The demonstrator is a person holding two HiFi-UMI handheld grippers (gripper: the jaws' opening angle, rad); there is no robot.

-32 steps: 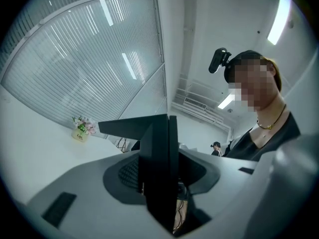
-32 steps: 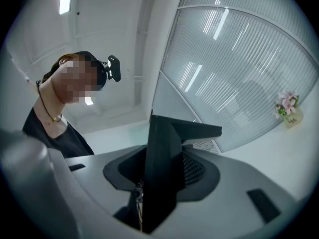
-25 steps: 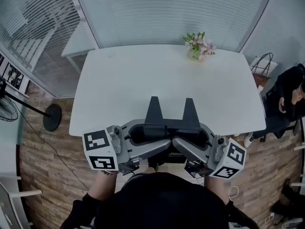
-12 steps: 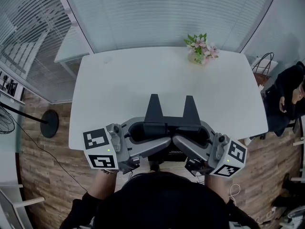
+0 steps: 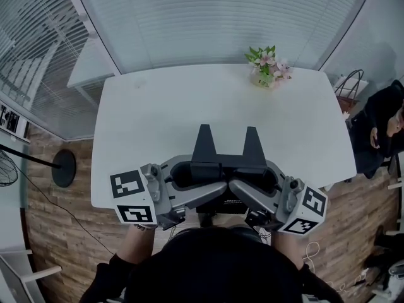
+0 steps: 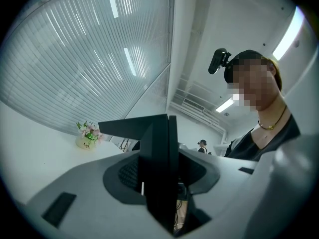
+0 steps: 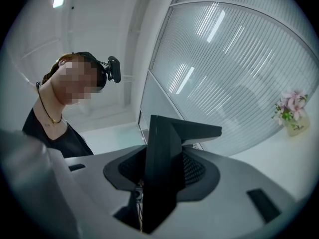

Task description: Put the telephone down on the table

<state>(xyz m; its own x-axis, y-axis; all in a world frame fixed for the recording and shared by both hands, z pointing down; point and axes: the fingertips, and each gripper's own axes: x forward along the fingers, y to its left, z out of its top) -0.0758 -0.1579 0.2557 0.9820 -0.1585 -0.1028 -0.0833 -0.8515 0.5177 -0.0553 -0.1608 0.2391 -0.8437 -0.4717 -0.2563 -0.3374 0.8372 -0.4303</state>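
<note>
We count two grippers, the left gripper (image 6: 159,168) and the right gripper (image 7: 162,173), both clamped on the one black telephone (image 5: 204,145) at the near edge of the one white table (image 5: 164,112). One flower vase (image 5: 266,65) stands far right on it. Ribbed glass walls (image 5: 221,17) and a wooden floor (image 5: 50,213) surround it.

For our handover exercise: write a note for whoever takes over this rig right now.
Grippers: left gripper and right gripper side by side over the near edge of the table; whether their jaws grip anything cannot be told.
Telephone: not on the table, not made out in any view.
Only flowers stand at its far edge.
Done: nothing set down.
To do: put the telephone on the table.
</note>
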